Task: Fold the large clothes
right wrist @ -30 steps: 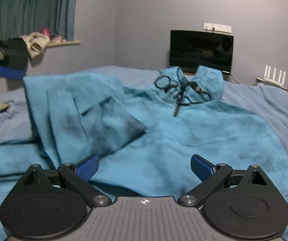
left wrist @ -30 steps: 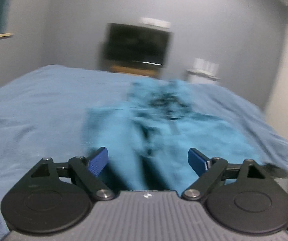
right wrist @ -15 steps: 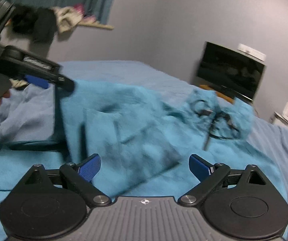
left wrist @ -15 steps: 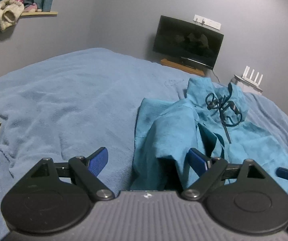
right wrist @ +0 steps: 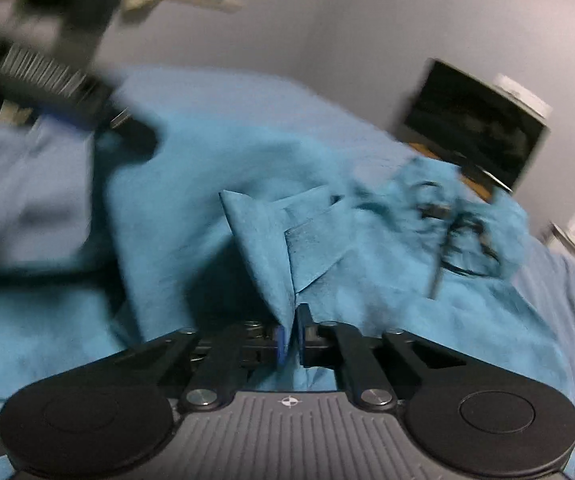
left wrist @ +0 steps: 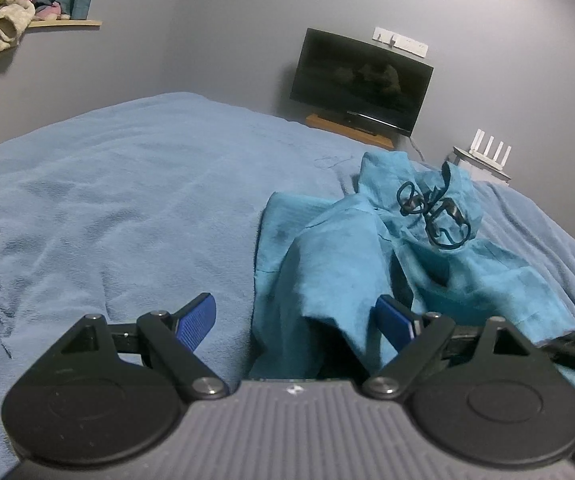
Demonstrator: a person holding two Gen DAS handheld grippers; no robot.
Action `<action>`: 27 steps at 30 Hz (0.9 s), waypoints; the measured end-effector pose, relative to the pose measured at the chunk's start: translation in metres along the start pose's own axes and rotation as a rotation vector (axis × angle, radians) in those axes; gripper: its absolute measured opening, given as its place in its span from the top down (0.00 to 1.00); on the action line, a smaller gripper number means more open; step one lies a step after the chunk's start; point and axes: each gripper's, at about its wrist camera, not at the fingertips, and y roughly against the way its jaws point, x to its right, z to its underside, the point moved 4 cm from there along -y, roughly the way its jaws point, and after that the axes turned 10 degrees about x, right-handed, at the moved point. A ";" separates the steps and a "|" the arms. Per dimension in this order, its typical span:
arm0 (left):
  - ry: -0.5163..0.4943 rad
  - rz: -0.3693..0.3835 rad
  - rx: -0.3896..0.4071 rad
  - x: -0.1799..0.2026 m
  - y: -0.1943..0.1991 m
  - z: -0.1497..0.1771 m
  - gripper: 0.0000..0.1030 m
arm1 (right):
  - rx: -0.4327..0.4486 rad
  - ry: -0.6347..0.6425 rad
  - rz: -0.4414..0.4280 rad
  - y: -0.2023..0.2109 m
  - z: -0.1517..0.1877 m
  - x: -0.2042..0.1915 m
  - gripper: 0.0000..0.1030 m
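Teal garment (left wrist: 327, 264) on blue blanket (left wrist: 127, 200), left tool (left wrist: 293, 322) spread — right tool (right wrist: 291, 334) pinching a fold.

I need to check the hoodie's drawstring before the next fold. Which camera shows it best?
The left wrist view. The dark drawstring lies sharp and unobstructed in loops at the neck of the teal hoodie. The right wrist view is motion-blurred: the drawstring is only a dark smear there, beyond the right tool pinching the fabric.

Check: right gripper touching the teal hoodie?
Touching. Right wrist view: right gripper has its jaws pinched shut on a fold of the teal hoodie.
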 end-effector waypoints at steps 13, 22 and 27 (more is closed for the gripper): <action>-0.123 0.035 -0.082 0.029 -0.007 0.019 0.16 | -0.072 -0.616 0.320 0.077 0.109 0.189 0.77; -0.272 0.029 -0.177 0.048 -0.024 0.048 0.16 | 0.001 -0.994 0.305 0.070 0.166 0.230 0.68; -0.242 0.020 -0.249 0.038 -0.040 0.062 0.16 | 0.123 -0.865 0.355 0.083 0.148 0.237 0.88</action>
